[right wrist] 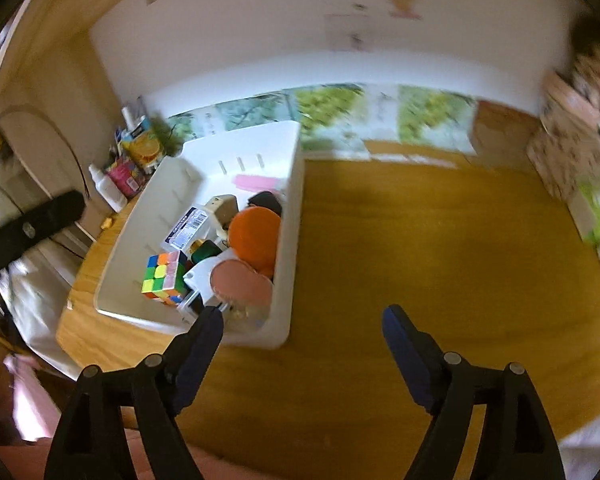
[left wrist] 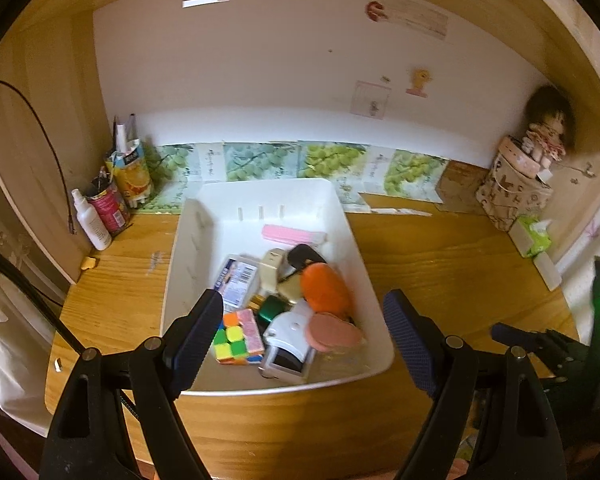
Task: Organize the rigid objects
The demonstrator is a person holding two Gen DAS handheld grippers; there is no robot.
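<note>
Bin (left wrist: 342, 216) of smooth white plastic, rectangular with rounded corners and slotted inner walls, sits on a wood-grain desk (left wrist: 440, 264) and holds a jumble of rigid objects crowded toward its near right corner: a colour-tiled puzzle cube (left wrist: 236, 338), a glossy orange oval case (left wrist: 326, 290), a flat pink bar (left wrist: 294, 234) lying alone nearer the far wall, a white box with a printed barcode label (left wrist: 238, 282), a cream rectangular device (left wrist: 271, 270), a small dark green block (left wrist: 272, 308), a white-and-black gadget (left wrist: 288, 354) and a round salmon-pink disc (left wrist: 332, 332) resting on top of it. The left gripper (left wrist: 304, 336) hangs over the near end of the bin, its two blue ribbed pads spread wide and clasping nothing, the cube just past its left finger. The right gripper (right wrist: 303, 338) is likewise spread wide and empty; in its blurred view it stands over bare desk beside the bin's near right corner, its left finger overlapping the bin's rim. At the desk's back left corner an orange juice carton (left wrist: 134, 174) holds pens, a red tin (left wrist: 108, 206) holds clips, and a white spray bottle (left wrist: 92, 222) stands beside them. A patterned paper bag (left wrist: 512, 196) at the back right carries a small doll (left wrist: 546, 128).
</note>
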